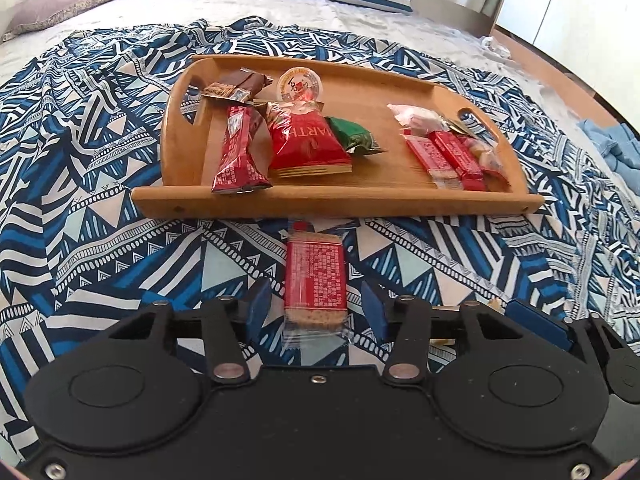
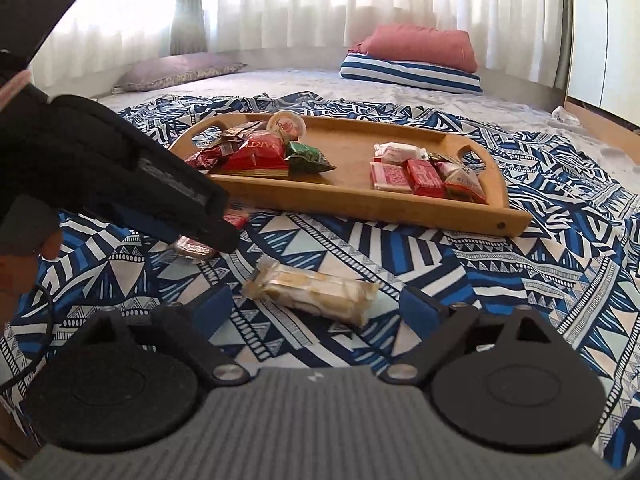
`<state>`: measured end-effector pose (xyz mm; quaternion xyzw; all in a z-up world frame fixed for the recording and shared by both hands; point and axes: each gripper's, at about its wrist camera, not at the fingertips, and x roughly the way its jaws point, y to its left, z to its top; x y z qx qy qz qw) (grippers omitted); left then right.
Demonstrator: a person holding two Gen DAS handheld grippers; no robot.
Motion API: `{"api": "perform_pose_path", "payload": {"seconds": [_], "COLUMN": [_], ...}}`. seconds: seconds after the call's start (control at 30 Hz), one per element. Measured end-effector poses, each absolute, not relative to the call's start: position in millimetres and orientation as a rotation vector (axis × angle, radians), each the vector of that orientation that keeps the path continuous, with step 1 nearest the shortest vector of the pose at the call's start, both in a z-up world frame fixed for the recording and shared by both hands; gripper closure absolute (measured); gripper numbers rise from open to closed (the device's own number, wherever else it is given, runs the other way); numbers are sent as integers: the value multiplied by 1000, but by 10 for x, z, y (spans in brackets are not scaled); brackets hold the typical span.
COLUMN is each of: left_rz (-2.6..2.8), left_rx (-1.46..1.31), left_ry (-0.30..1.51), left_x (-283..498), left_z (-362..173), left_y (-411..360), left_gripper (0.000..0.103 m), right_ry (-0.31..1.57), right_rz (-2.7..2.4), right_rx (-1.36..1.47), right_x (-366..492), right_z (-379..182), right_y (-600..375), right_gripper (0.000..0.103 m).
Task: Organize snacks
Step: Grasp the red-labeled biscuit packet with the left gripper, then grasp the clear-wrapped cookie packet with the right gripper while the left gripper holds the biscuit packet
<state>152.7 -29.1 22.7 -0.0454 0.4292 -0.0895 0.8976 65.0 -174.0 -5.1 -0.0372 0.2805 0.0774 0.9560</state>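
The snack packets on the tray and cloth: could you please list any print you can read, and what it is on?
"ARTH", seen upside down: big red packet on the wooden tray.
Red-labelled bar on the cloth: dense print, too small to read.
Round lidded cup: blurred.
Other packets: unreadable.

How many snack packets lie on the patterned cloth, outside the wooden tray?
2. A red-labelled bar lies between the left gripper's open fingers; a beige wafer packet lies before the right gripper. Others may be hidden behind the grippers.
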Motion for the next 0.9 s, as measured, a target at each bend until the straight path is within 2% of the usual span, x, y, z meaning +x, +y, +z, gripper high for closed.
{"api": "perform_pose_path", "payload": {"seconds": [0.5,0.8,0.9], "left_rz": [-198,-191,-183], "left_rx": [-50,-43,-37], "left_ry": [885,883,882], "left_x": [1524,1514,1511], "left_z": [187,184,189], "left_y": [-334,-313,-297], "left_gripper": [57,64,69], "right_ry": [545,542,540], "right_rz": [116,127,132], "right_rx": [-40,-34,-32], "right_x": [639,618,614], "right_z": [-83,-80,-79], "right_y": [-1753,-1756,-1757], "right_gripper": [8,15,19]}}
